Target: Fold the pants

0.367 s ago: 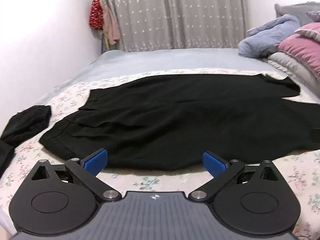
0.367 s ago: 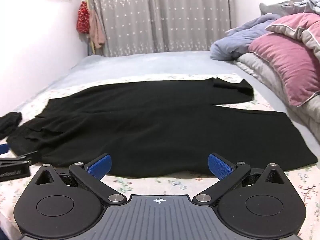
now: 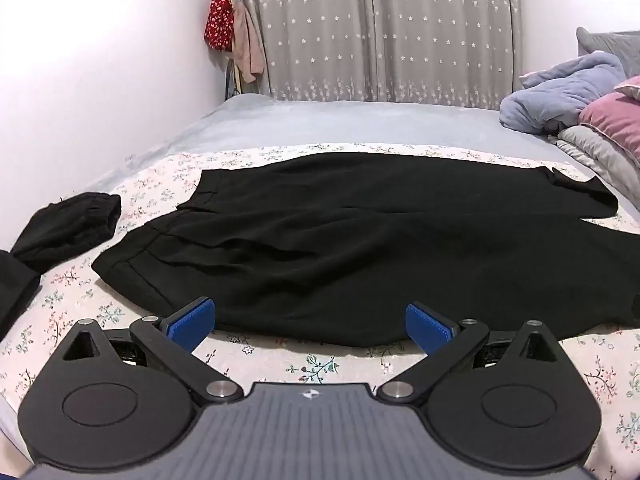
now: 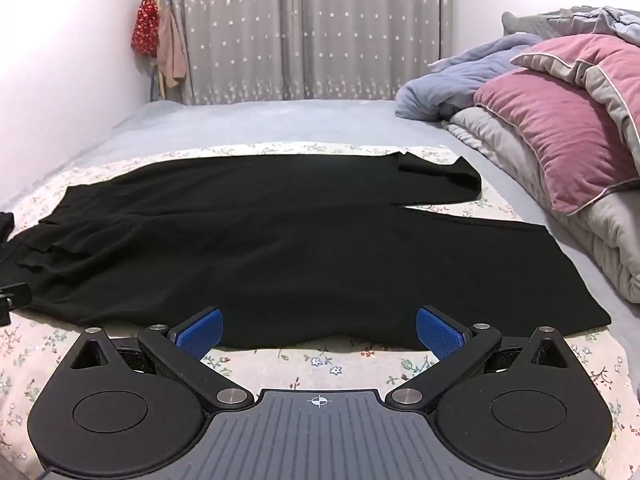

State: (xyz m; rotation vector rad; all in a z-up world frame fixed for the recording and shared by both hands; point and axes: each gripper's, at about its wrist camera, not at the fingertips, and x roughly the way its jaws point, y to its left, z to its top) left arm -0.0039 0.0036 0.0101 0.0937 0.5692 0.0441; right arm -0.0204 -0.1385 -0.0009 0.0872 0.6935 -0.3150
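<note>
Black pants (image 3: 360,240) lie spread flat on the floral sheet, waistband to the left, both legs running right. They also show in the right wrist view (image 4: 280,240), with the far leg's cuff folded at the back right. My left gripper (image 3: 308,322) is open and empty, just short of the pants' near edge by the waistband end. My right gripper (image 4: 318,328) is open and empty, at the near edge of the near leg. The left gripper's tip shows at the left border of the right wrist view (image 4: 14,298).
Another black garment (image 3: 68,228) lies bunched left of the waistband. Pink and grey pillows (image 4: 560,132) and a blue blanket (image 4: 452,84) pile up on the right. A white wall runs along the left; a grey curtain (image 3: 380,28) hangs behind the bed.
Both grippers have shifted a little; the pants lie as before and both jaws stay open.
</note>
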